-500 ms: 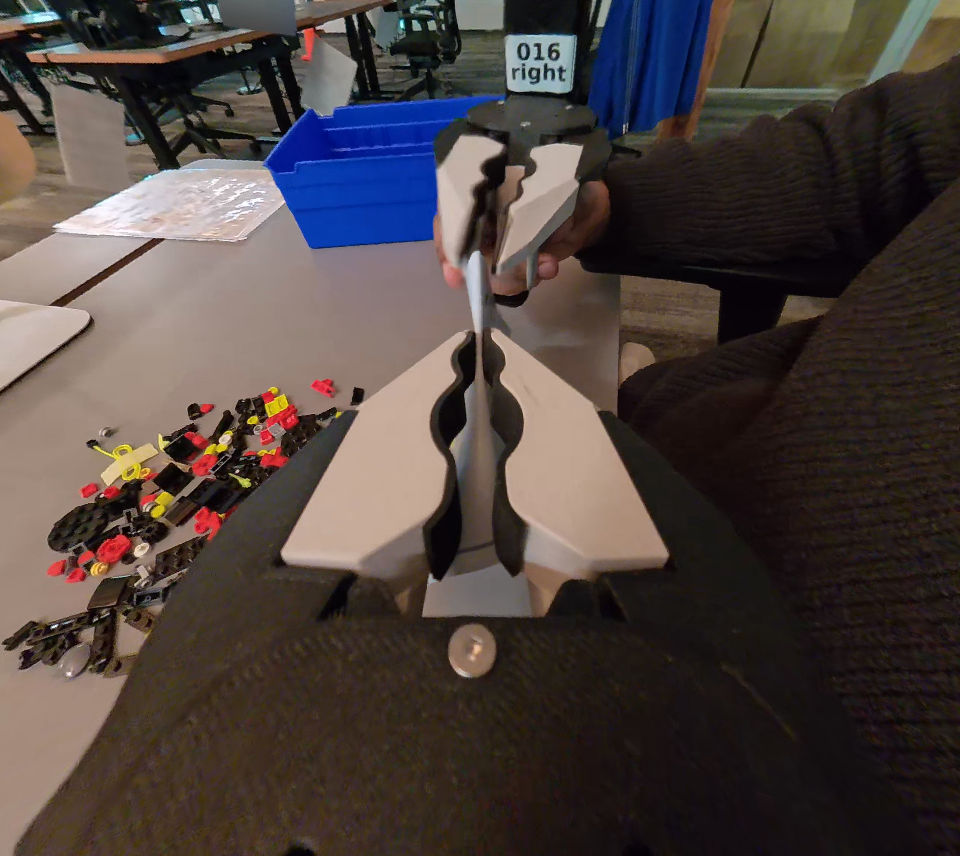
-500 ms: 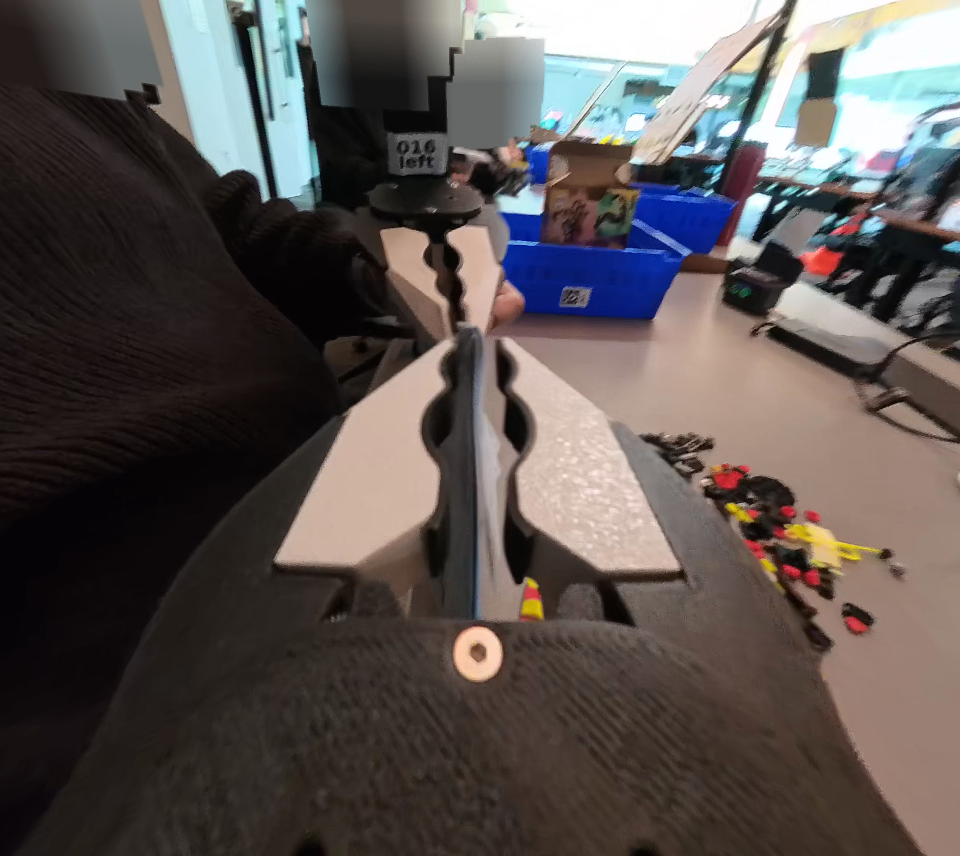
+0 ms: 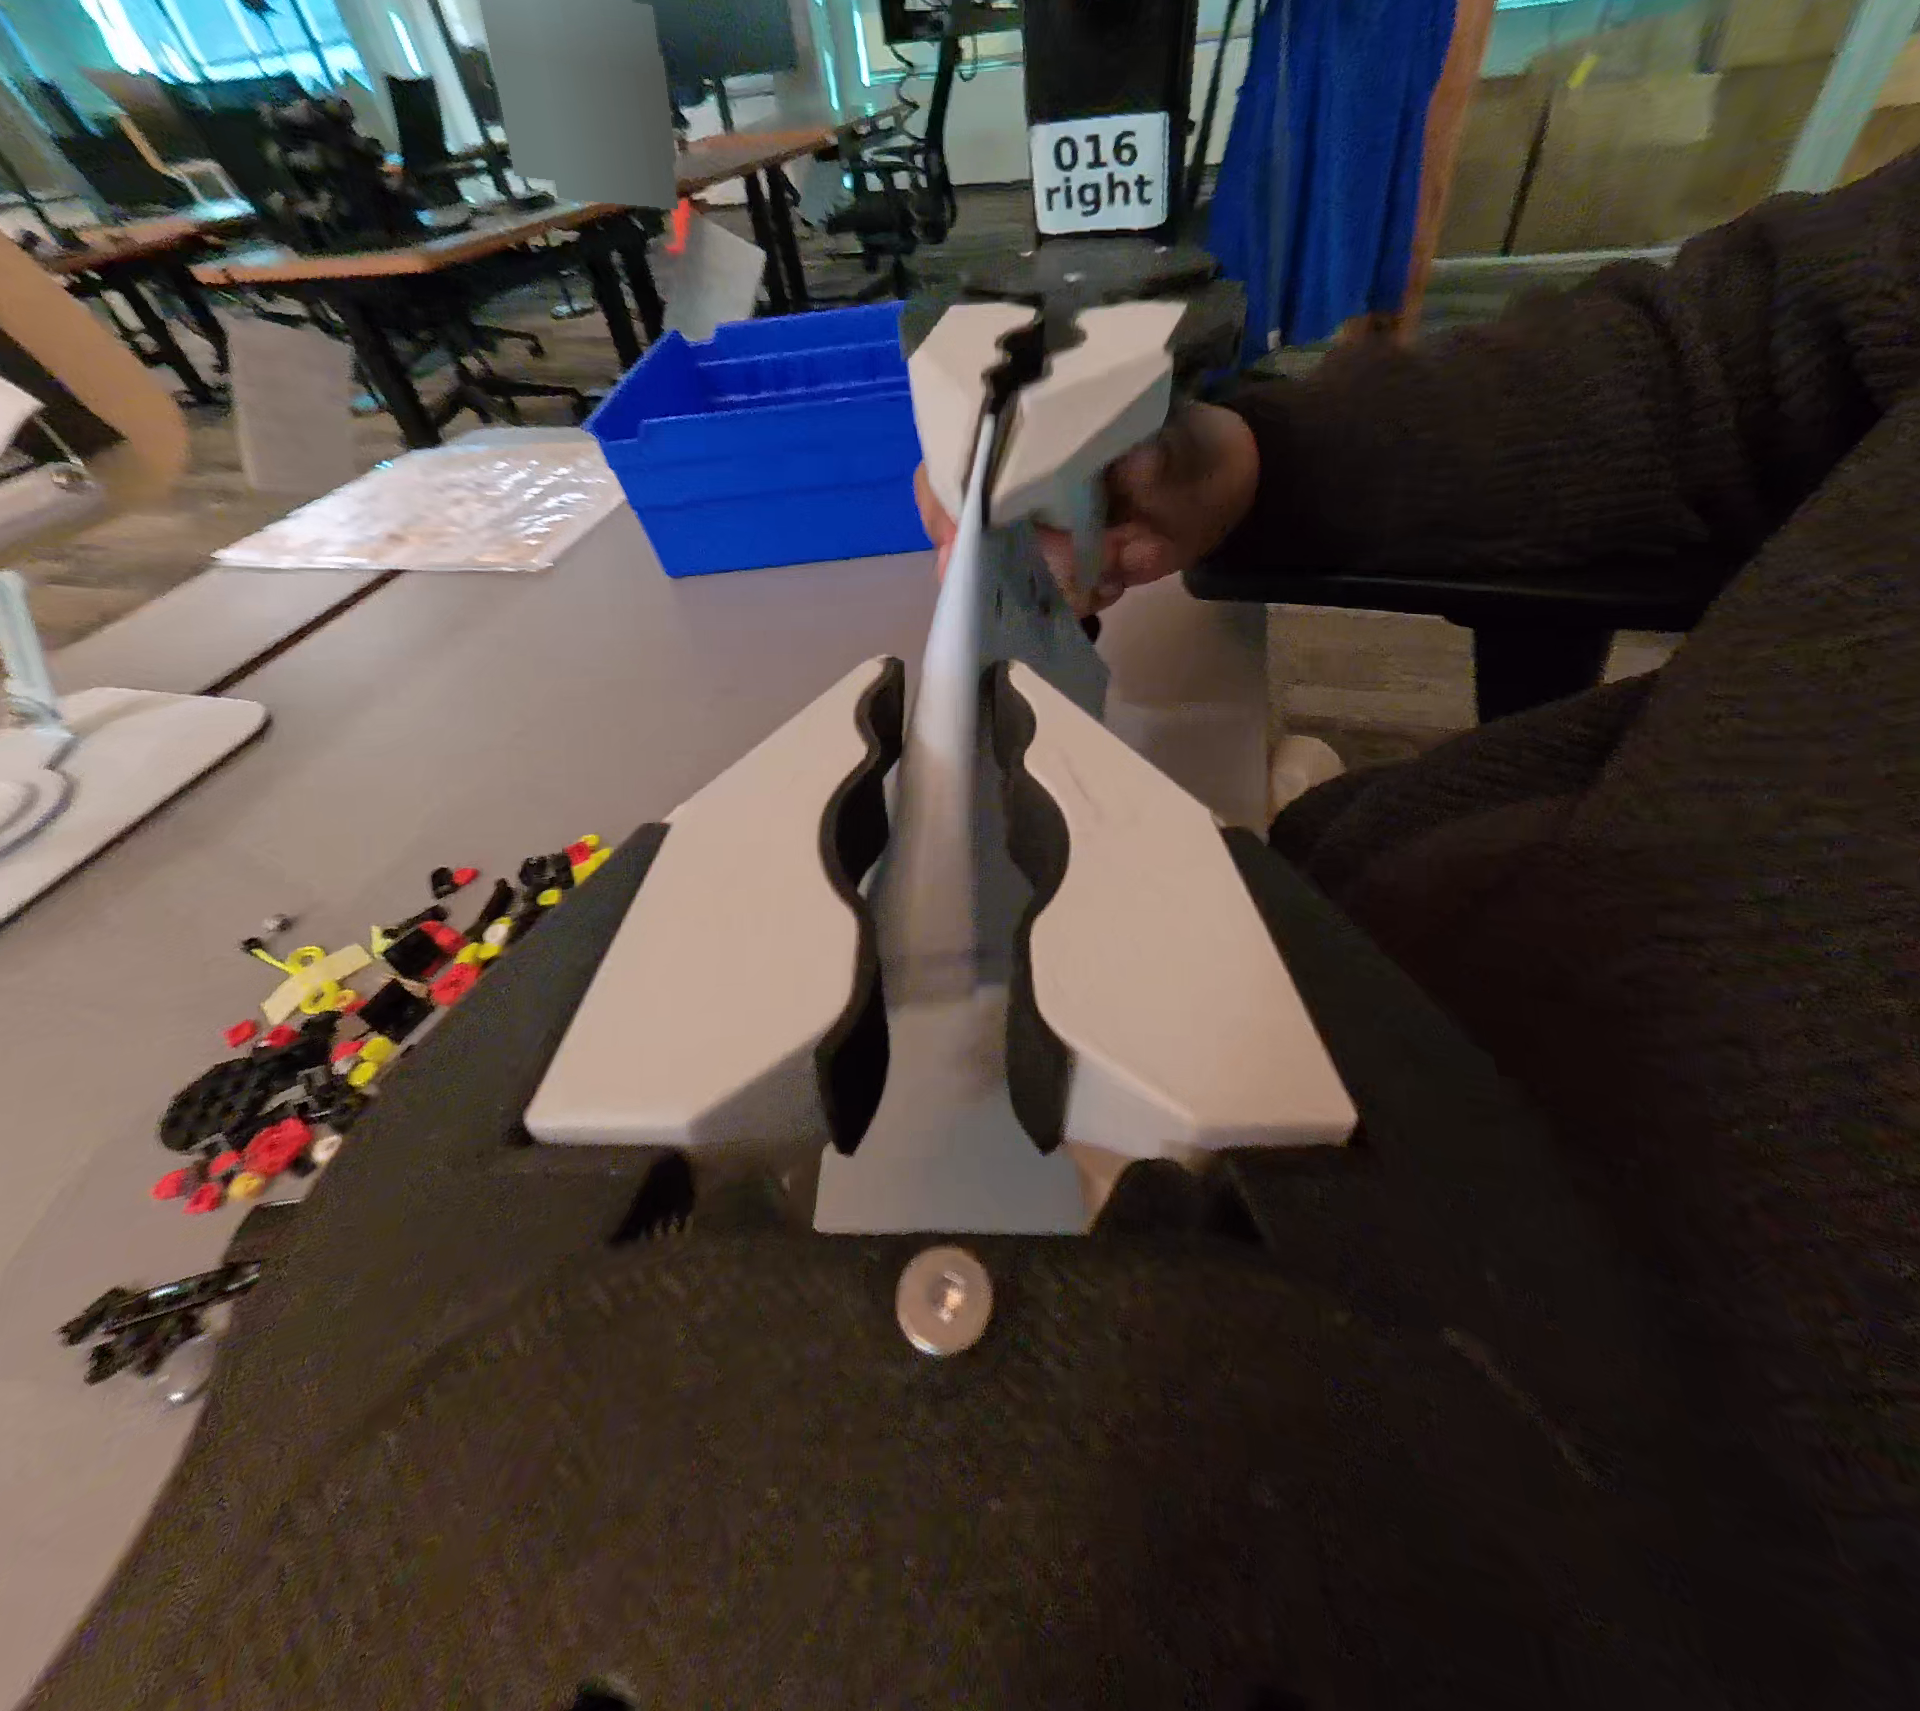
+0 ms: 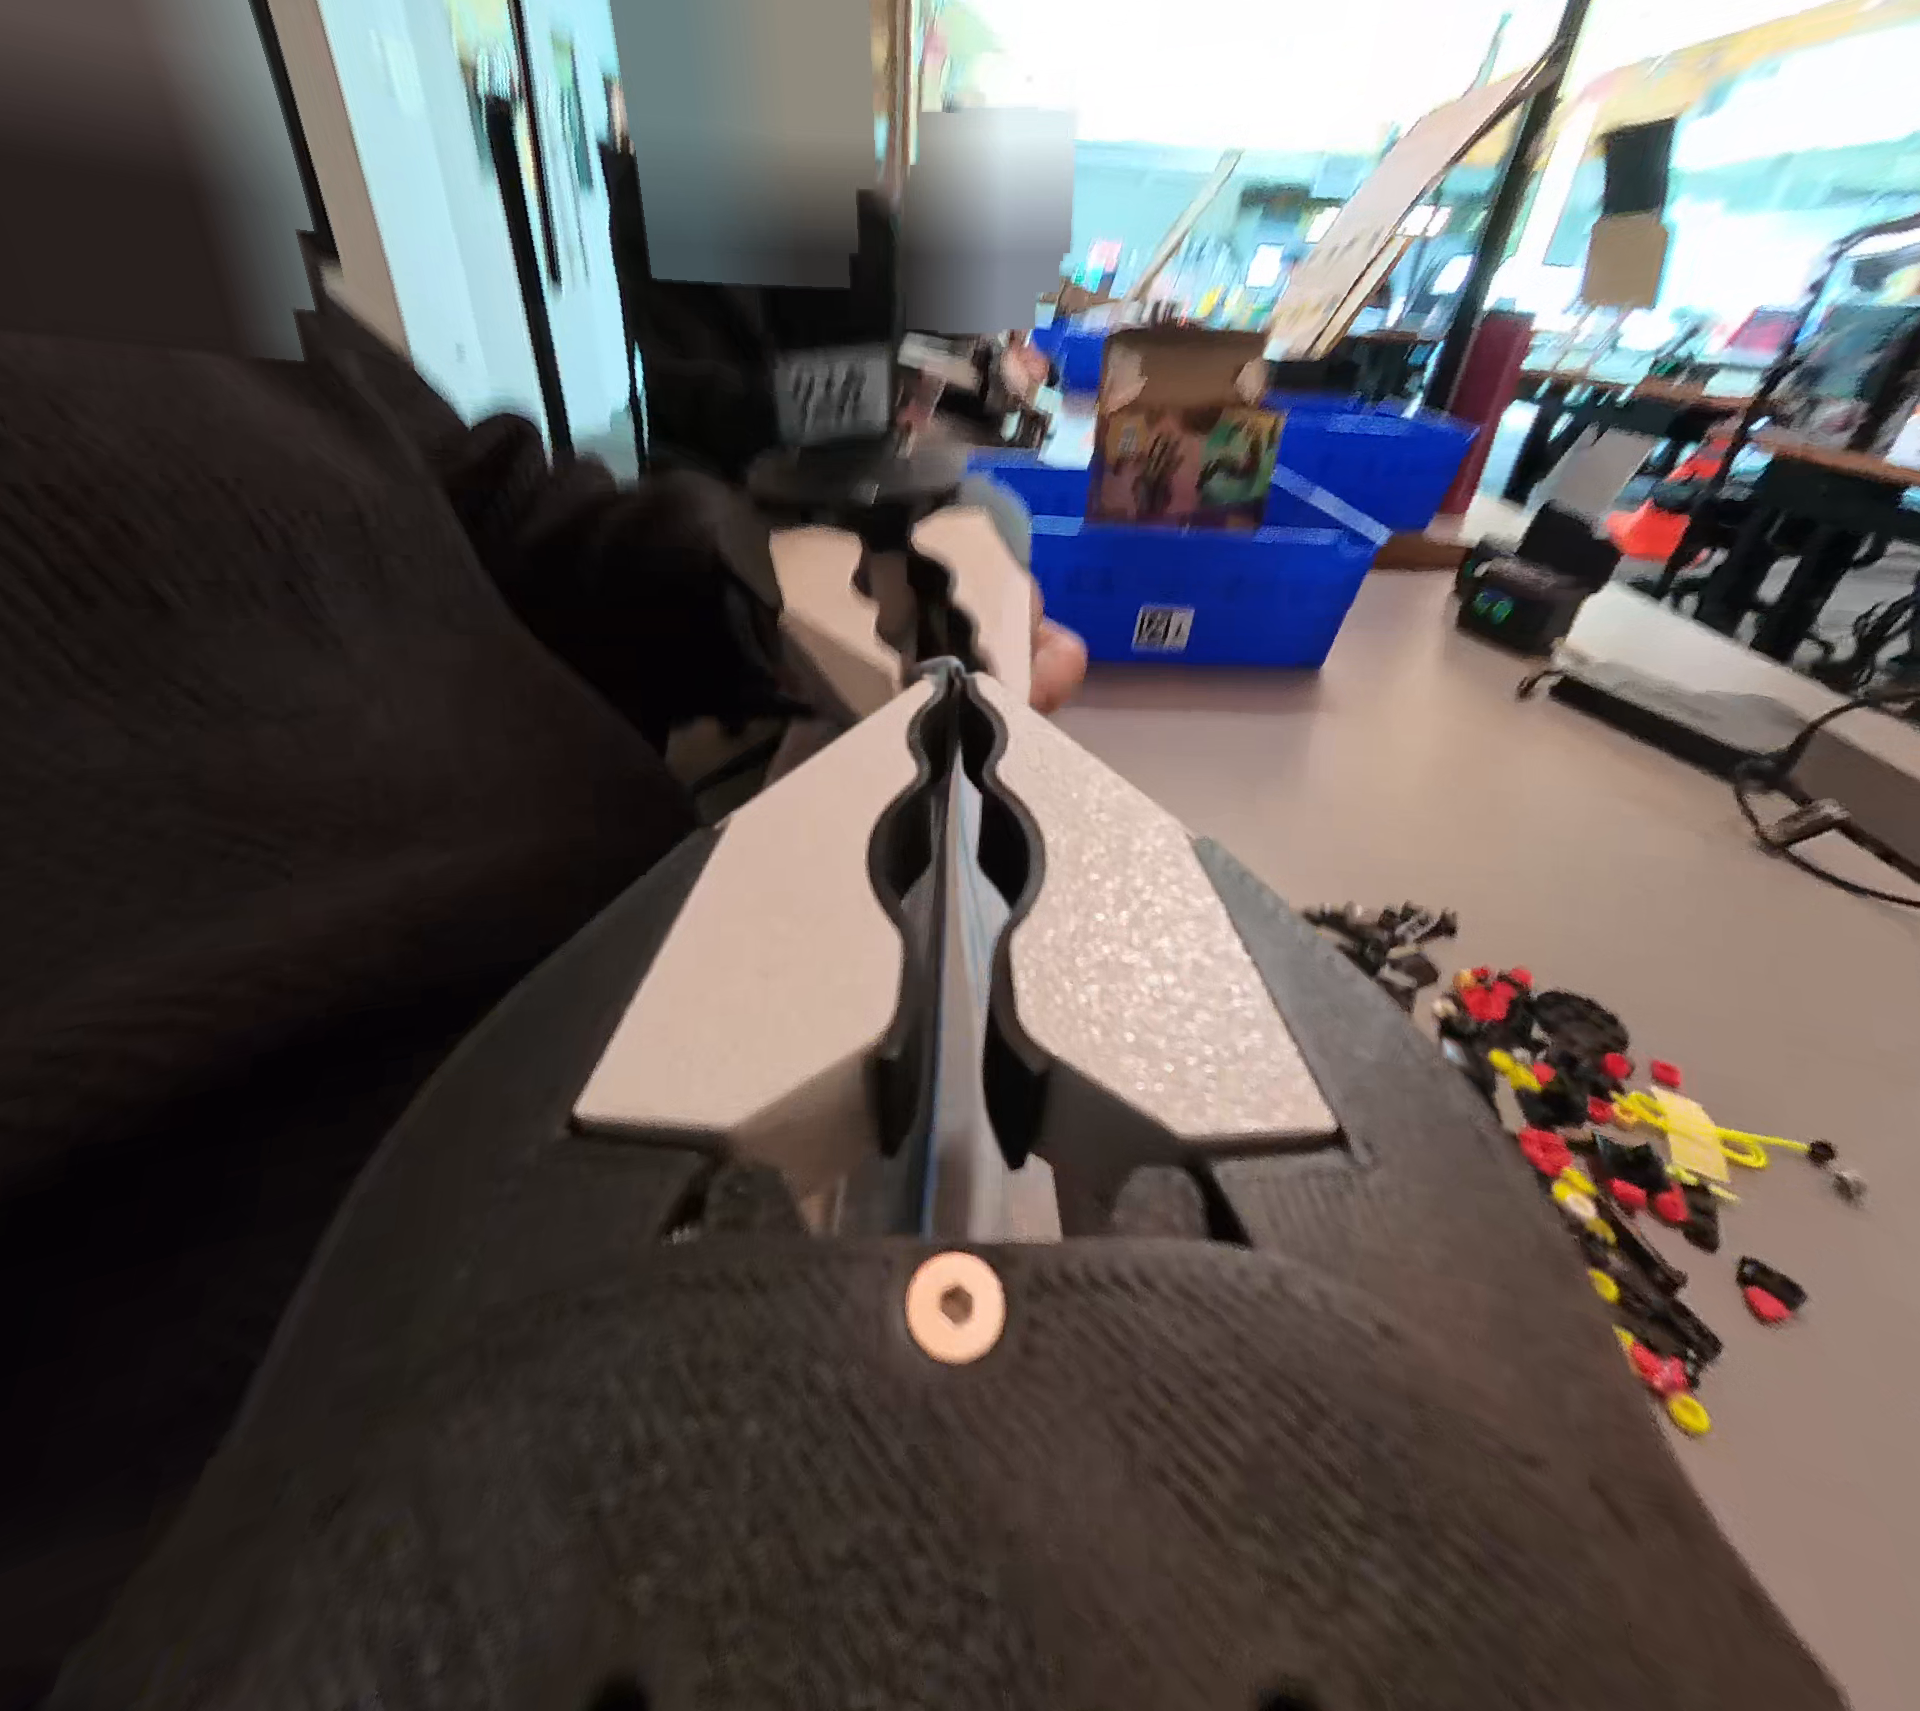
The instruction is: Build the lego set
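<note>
1. Nearest, the left gripper is clamped on a thin sheet-like thing, a grey booklet seen edge-on, which runs forward between its fingers and up toward the other claw.
2. Facing it, the right gripper is pinched on the far end of the same booklet; in the right wrist view the booklet shows as a pale edge with a blue line, held fast in the right gripper, with the left gripper just beyond it.
3. Against half a second ago, the booklet now leans left to right from the near claw to the far one, where it stood nearly straight, and both views have gone blurrier.
4. Lower down, one heap of loose lego pieces lies on the grey table, off to the left of the left gripper and apart from both claws; they are black, red and yellow, too many and too small to count. The right wrist view shows the lego pieces on its right.
5. Farther off, one blue bin stands on the table in the left view; the right view shows two blue bins, the nearer one with a printed box in it.
</note>
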